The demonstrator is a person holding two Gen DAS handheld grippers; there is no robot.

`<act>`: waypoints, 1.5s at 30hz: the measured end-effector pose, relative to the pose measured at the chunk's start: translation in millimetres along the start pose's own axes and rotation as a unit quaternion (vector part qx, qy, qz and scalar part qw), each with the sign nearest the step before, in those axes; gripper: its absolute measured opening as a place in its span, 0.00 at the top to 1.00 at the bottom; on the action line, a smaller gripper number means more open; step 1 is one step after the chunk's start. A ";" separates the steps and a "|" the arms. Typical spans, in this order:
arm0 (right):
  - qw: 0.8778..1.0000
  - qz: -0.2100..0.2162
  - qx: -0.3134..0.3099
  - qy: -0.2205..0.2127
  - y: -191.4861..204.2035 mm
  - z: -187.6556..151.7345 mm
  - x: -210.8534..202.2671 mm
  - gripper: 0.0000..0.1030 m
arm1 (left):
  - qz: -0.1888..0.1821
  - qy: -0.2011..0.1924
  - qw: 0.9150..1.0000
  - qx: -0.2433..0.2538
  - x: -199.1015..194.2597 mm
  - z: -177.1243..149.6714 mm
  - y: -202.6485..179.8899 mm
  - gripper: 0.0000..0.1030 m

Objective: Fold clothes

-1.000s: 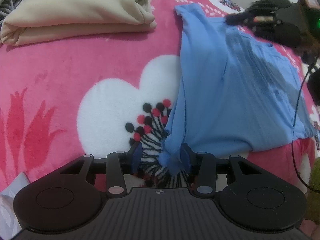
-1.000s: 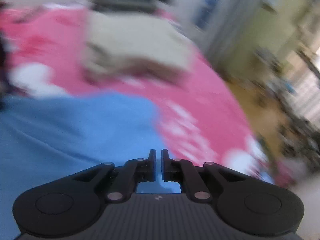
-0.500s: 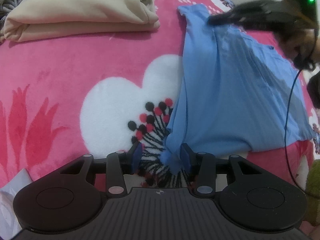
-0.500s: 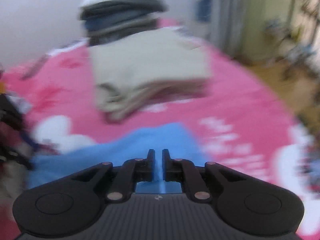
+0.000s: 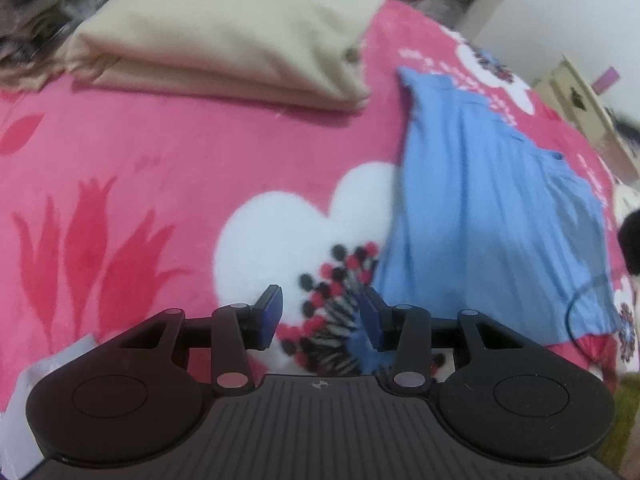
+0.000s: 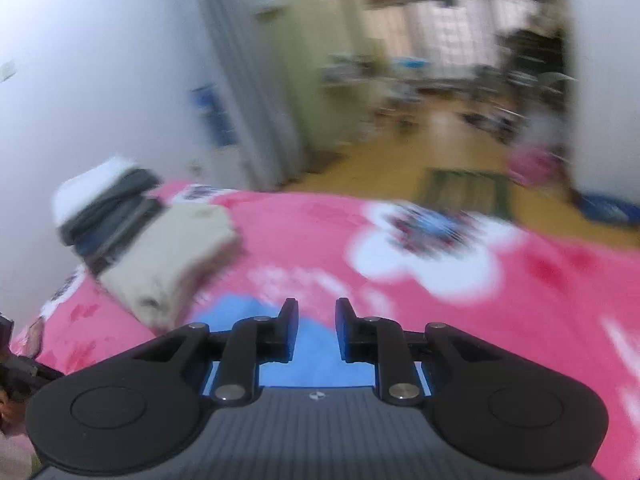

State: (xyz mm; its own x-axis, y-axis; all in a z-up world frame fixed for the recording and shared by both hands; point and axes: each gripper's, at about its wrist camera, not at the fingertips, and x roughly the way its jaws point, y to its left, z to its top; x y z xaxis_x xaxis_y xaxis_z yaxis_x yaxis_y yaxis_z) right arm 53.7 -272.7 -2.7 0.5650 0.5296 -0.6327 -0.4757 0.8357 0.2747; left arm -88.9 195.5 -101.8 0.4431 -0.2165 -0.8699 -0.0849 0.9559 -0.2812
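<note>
A blue garment (image 5: 492, 216) lies spread on the pink flowered blanket (image 5: 180, 168), right of centre in the left wrist view. My left gripper (image 5: 320, 316) is open just above the blanket, with the garment's near corner beside its right finger (image 5: 370, 318). My right gripper (image 6: 316, 328) is open and empty above the garment's far end (image 6: 316, 356); this view is blurred.
A folded beige garment (image 5: 232, 36) lies at the back left, also in the right wrist view (image 6: 172, 260) beside a stack of dark and white clothes (image 6: 104, 208). White paper (image 5: 24, 408) lies at the near left. The bed's far edge meets a wooden floor (image 6: 400, 168).
My left gripper has opened wider and drawn back a little from the blue corner. My right gripper has opened, let go of the garment's far end and swung up toward the room.
</note>
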 end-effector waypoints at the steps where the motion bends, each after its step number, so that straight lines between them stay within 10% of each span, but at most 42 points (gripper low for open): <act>1: 1.000 -0.023 0.014 0.008 -10.2 -16.3 -16.2 0.76 | -0.001 -0.001 1.000 0.013 0.1 -1.6 -6.3 0.59; 6: 0.994 -0.086 0.006 0.071 -28.1 -87.3 -34.1 0.76 | 0.004 0.006 0.996 0.090 12.7 -1.5 -46.9 0.59; 10: 0.976 -0.088 -0.181 0.086 5.9 -102.5 -0.6 0.76 | 0.025 0.020 0.991 0.132 28.6 -0.9 -72.0 0.59; 15: 0.961 -0.063 -0.248 0.104 -14.0 -110.7 47.9 0.79 | 0.065 0.040 0.986 0.150 37.6 -7.3 -76.2 0.58; 19: 0.981 -0.126 -0.118 0.083 -107.1 -97.3 25.4 0.98 | 0.071 0.042 0.987 0.136 37.8 -5.4 -73.4 0.58; 22: 0.974 -0.194 -0.101 0.063 -130.4 -79.6 4.8 0.91 | 0.070 0.042 0.988 0.132 39.1 -5.3 -71.3 0.58; 27: 0.975 -0.099 -0.192 0.049 -66.9 -70.0 20.6 0.92 | 0.071 0.041 0.987 0.137 49.5 -5.4 -76.0 0.58; 30: 0.943 -0.099 -0.303 0.092 -43.2 -86.5 52.6 0.92 | 0.071 0.035 0.987 0.138 44.5 -10.4 -72.7 0.58; 37: 0.883 -0.297 -0.328 0.156 -125.0 -73.7 39.8 0.88 | 0.063 0.029 0.990 0.127 42.2 -9.6 -64.7 0.58; 41: 0.905 -0.237 -0.334 0.112 -94.2 -62.4 31.4 0.88 | 0.062 0.035 0.989 0.127 44.5 -8.6 -65.0 0.58; 45: 0.884 -0.167 -0.420 0.122 -56.9 -82.1 62.3 0.89 | 0.065 0.032 0.989 0.131 42.8 -8.6 -66.9 0.58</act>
State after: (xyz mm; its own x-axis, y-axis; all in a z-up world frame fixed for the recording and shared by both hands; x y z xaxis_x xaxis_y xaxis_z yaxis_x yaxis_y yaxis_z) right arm 60.6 -299.2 -117.2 0.6552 0.1407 -0.7423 -0.7002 0.4821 -0.5267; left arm -72.0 120.5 -123.8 0.3854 -0.0934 -0.9180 0.1002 0.9932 -0.0590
